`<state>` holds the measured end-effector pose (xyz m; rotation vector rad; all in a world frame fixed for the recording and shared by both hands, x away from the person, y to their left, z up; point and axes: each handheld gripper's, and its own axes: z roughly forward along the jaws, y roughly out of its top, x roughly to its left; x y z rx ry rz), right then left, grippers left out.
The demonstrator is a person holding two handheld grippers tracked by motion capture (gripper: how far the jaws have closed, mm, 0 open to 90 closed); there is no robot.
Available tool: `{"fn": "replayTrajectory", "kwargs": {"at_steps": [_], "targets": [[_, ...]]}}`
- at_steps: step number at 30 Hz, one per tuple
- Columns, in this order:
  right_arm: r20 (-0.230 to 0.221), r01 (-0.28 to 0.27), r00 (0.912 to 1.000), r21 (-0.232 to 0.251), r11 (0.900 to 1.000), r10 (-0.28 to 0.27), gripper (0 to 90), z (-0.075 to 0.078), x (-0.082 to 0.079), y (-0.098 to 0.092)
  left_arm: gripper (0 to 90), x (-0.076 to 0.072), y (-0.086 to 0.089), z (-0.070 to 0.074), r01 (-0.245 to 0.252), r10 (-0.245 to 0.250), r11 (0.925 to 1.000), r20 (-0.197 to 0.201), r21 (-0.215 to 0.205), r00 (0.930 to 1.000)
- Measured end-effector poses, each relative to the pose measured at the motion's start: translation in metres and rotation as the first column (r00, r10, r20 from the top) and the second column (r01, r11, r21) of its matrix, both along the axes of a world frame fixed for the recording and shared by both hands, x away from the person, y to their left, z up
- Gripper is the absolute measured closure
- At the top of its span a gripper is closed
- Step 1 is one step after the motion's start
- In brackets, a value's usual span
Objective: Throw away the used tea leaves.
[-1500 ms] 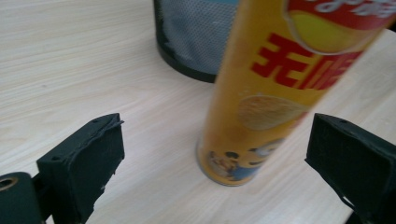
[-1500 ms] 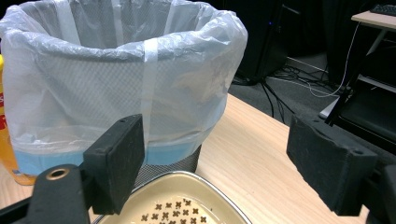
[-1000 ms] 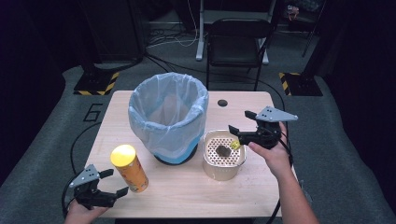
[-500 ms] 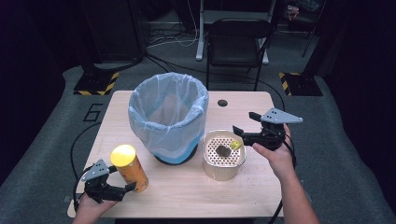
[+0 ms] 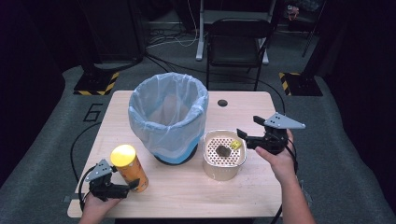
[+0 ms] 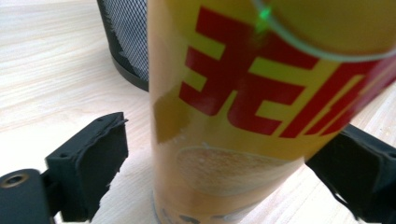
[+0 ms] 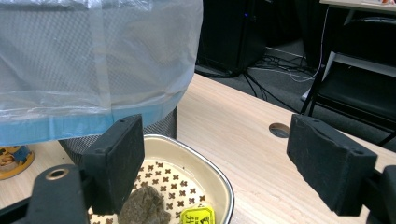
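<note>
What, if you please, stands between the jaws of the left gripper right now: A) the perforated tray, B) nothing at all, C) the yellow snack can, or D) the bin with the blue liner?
C: in the left gripper view the yellow snack can stands upright between the two open jaws of the left gripper, which have not yet closed on it.

High view sits above the near edge, looking forward and down across the whole pale wooden desk (image 5: 187, 186). Left gripper view is low and very close, the tall yellow snack can with red lettering (image 6: 261, 112) across the centre. Right gripper view is low too, the blue-lined black mesh bin (image 7: 93, 60) upper left, shared with all views.
</note>
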<state>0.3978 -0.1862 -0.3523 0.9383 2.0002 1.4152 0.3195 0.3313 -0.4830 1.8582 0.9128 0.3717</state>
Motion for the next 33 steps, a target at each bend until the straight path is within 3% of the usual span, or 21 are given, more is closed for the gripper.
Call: {"fn": "replayTrajectory", "kwargs": {"at_steps": [1,6,10,12,14,17,19,20,22,24,33], "targets": [[-0.001,0.002,1.0000,0.005,1.000,-0.002,18.8,-0.002,0.000,-0.001,8.9,0.000,0.001,0.000,0.004,-0.004,0.9999,0.012,0.017,0.9999],[-0.007,0.008,0.9999,0.031,0.999,-0.008,18.9,-0.007,0.000,-0.006,20.7,-0.002,0.002,-0.001,0.003,-0.003,1.0000,0.036,-0.005,0.9994],[-0.013,0.003,0.9999,0.030,1.000,-0.003,20.4,-0.012,0.000,-0.008,21.8,-0.004,0.002,-0.002,-0.007,0.007,0.9999,0.040,-0.016,0.9992],[-0.029,0.005,0.9996,0.012,1.000,-0.005,20.4,-0.016,0.000,-0.007,23.1,-0.006,0.004,0.001,-0.006,0.006,1.0000,0.053,0.006,0.9986],[-0.029,0.008,0.9995,0.010,1.000,-0.007,20.4,-0.018,0.000,-0.007,23.8,-0.006,0.003,0.000,-0.017,0.018,0.9997,0.055,-0.017,0.9983],[-0.036,0.009,0.9993,0.015,1.000,-0.008,20.5,-0.020,0.001,-0.008,24.1,-0.007,0.004,0.001,-0.022,0.022,0.9997,0.060,-0.011,0.9979],[-0.043,0.011,0.9990,0.019,1.000,-0.011,20.5,-0.021,0.000,-0.008,24.1,-0.007,0.005,0.002,-0.014,0.012,0.9997,0.068,0.020,0.9976],[-0.040,0.010,0.9991,0.017,1.000,-0.009,20.5,-0.021,0.000,-0.008,24.1,-0.007,0.003,0.002,-0.022,0.021,0.9997,0.072,0.012,0.9972],[-0.040,0.008,0.9992,0.022,1.000,-0.007,20.5,-0.022,0.000,-0.008,24.3,-0.009,0.004,0.005,-0.012,0.009,0.9993,0.077,0.037,0.9970],[-0.044,0.012,0.9990,0.022,1.000,-0.011,20.5,-0.023,0.000,-0.008,24.3,-0.010,0.004,0.008,-0.014,0.011,0.9993,0.093,0.035,0.9956],[-0.060,0.017,0.9981,0.015,1.000,-0.016,20.5,-0.027,0.000,-0.009,24.3,-0.014,0.005,0.022,-0.024,0.020,0.9989,0.093,0.041,0.9954]]}}
